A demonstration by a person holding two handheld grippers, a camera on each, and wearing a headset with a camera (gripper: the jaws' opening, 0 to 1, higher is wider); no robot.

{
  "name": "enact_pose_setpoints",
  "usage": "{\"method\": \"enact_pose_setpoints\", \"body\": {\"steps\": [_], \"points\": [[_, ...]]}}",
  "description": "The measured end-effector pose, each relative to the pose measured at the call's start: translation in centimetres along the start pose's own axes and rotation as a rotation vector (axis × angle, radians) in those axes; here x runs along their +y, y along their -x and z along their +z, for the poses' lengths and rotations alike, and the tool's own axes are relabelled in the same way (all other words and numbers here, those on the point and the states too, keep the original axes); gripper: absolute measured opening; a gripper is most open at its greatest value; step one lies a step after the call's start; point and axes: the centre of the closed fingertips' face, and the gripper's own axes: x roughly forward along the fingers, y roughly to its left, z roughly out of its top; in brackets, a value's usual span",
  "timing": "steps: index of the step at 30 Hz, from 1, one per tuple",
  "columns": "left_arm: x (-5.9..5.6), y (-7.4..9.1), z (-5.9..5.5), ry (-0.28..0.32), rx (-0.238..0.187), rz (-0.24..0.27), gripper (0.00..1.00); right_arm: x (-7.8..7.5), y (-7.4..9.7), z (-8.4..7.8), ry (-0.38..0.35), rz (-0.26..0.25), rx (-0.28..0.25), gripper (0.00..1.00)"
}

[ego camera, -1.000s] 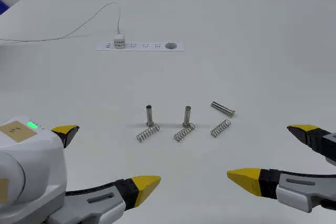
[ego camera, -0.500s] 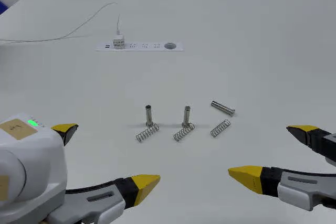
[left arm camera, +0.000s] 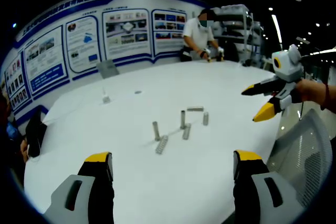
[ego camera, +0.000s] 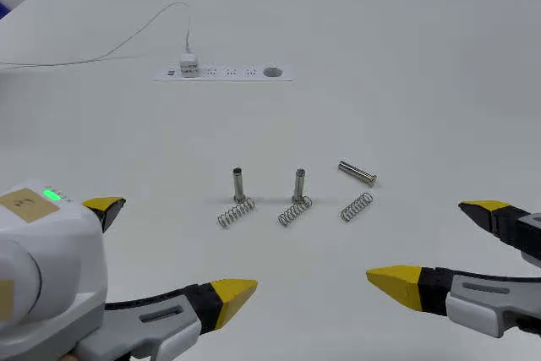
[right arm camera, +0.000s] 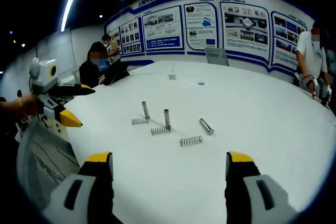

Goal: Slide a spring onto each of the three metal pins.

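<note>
Two metal pins stand upright on the white table, the left pin (ego camera: pixel 237 183) and the middle pin (ego camera: pixel 299 184). A third pin (ego camera: pixel 357 173) lies on its side to their right. One spring lies in front of each: left spring (ego camera: pixel 235 213), middle spring (ego camera: pixel 294 211), right spring (ego camera: pixel 356 206). My left gripper (ego camera: pixel 173 247) hovers open at the near left, and my right gripper (ego camera: pixel 424 241) is open at the near right. Both are well short of the parts, with nothing between their yellow tips. The same row of pins (left arm camera: pixel 182 119) (right arm camera: pixel 166 118) shows in the gripper views.
A white power strip (ego camera: pixel 224 73) with a plug and a cable lies at the back of the table. A mesh chair back (left arm camera: pixel 310 150) stands at the near table edge. People are beyond the far side (left arm camera: pixel 198 32) (right arm camera: pixel 100 61).
</note>
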Motion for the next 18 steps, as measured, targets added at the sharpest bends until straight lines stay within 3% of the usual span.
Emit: {"method": "enact_pose_setpoints", "body": {"steps": [11, 18], "points": [[-0.2, -0.2, 0.5, -0.013, -0.006, -0.007, 0.96, -0.9, -0.4, 0.6, 0.014, -0.007, 0.003, 0.83], [-0.3, -0.3, 0.5, -0.015, -0.006, -0.013, 0.95, -1.9, -1.5, 1.3, 0.031, -0.008, 0.016, 0.78]]}}
